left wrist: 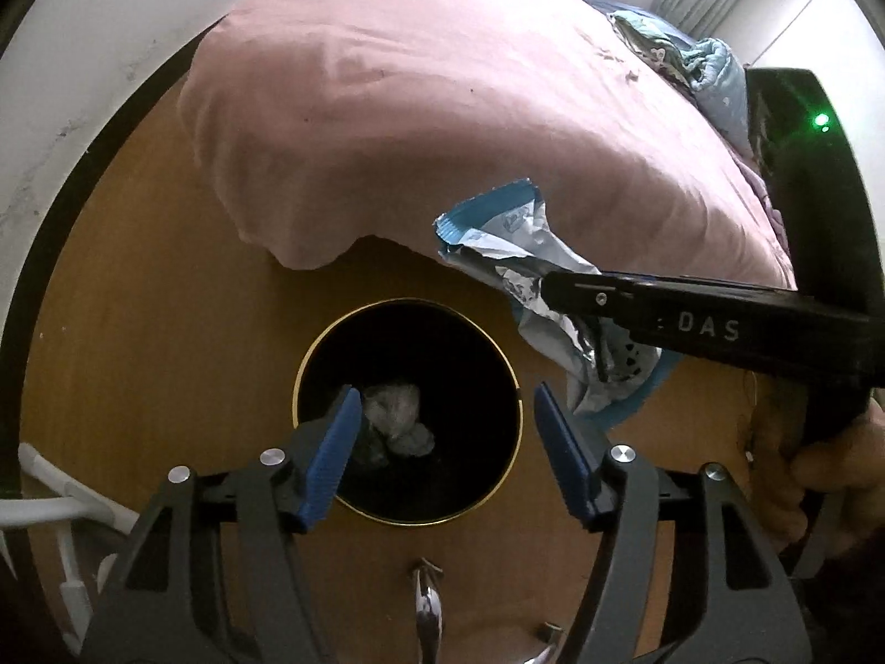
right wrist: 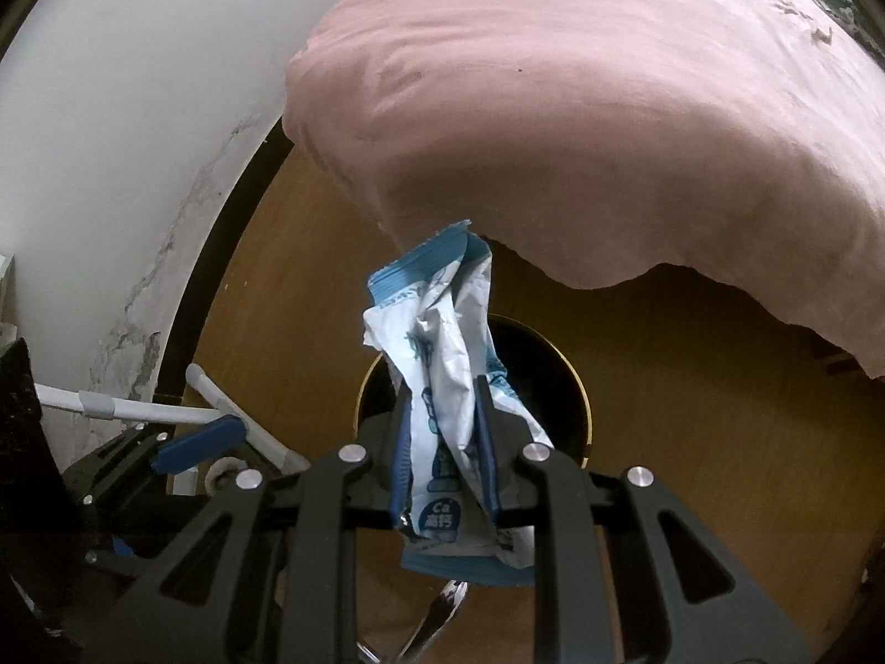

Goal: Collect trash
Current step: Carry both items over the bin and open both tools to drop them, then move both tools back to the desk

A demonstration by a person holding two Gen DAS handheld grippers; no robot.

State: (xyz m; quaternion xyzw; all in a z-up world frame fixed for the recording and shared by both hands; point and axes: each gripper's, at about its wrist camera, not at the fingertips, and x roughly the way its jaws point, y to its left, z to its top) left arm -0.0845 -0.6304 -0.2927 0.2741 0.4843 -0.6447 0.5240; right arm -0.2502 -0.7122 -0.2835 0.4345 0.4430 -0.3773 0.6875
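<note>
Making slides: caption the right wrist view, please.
Right gripper holds a crumpled blue-white wrapper above the black bin.

Wood floor [left wrist: 166, 332] w/ 1 black bin [left wrist: 408, 412], gold rim, standing on it; pink bedsheet [left wrist: 442, 127] overhangs behind.

One bin [left wrist: 409, 514], one wrapper [right wrist: 442, 365] (crumpled), two tongs [left wrist: 442, 442] [right wrist: 445, 470].
</note>
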